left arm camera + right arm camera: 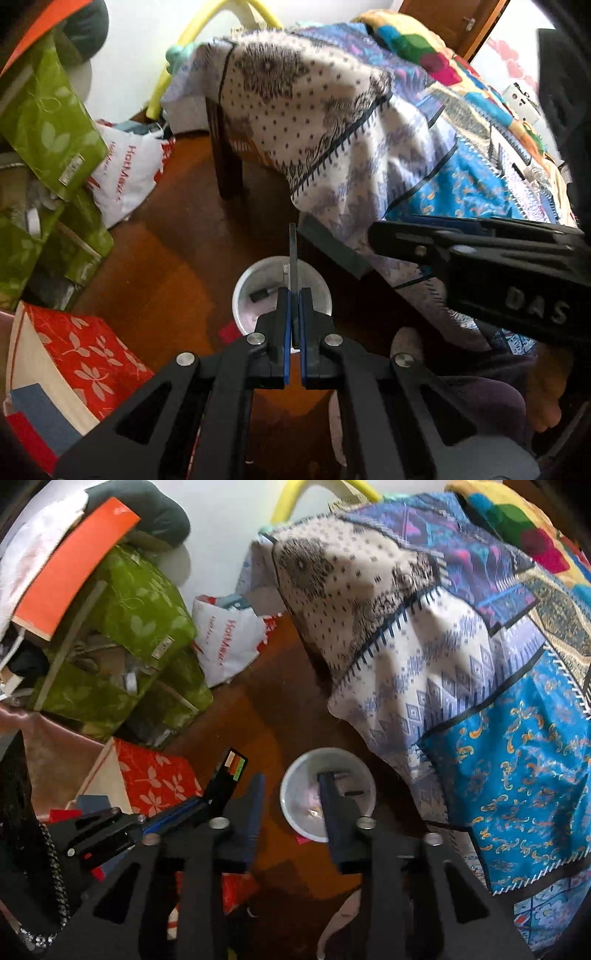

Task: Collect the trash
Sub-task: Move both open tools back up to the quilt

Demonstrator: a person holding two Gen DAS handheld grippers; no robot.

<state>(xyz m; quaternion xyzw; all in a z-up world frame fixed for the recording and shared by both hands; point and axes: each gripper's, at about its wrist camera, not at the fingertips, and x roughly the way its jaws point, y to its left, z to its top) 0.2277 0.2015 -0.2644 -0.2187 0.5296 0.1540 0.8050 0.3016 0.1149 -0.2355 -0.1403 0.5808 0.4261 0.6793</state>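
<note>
My left gripper (294, 295) is shut on a thin flat black card (293, 258), seen edge-on, held above a white bin (255, 284) on the wooden floor. A small dark item (261, 294) lies inside the bin. In the right wrist view the same card (231, 771) shows a black face with coloured stripes, held by the left gripper (207, 801) left of the bin (295, 794). My right gripper (293, 794) is open and empty, its right finger over the bin. The right gripper's body (480, 266) shows at the right of the left wrist view.
A bed with patterned blankets (369, 129) fills the right. Green bags (48, 125), a white plastic bag (125, 170) and a red floral bag (85, 354) crowd the left. A small pink scrap (301, 840) lies on the floor by the bin.
</note>
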